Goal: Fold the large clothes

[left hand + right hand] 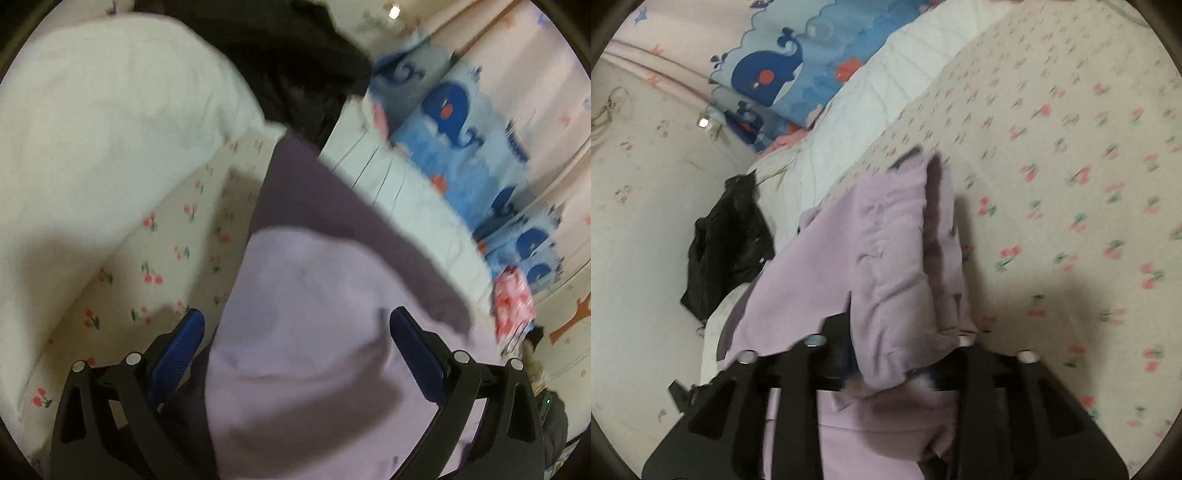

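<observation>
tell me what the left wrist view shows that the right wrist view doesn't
Only the left wrist view shows the left gripper, its blue pads standing apart either side of the cloth without pressing it, a big white pillow and a pink patterned item.

Only the right wrist view shows the right gripper with bunched cloth between its fingers; its pads are hidden.

Both show the lilac garment, cherry-print sheet, whale-print fabric, white quilt and a black garment.
</observation>
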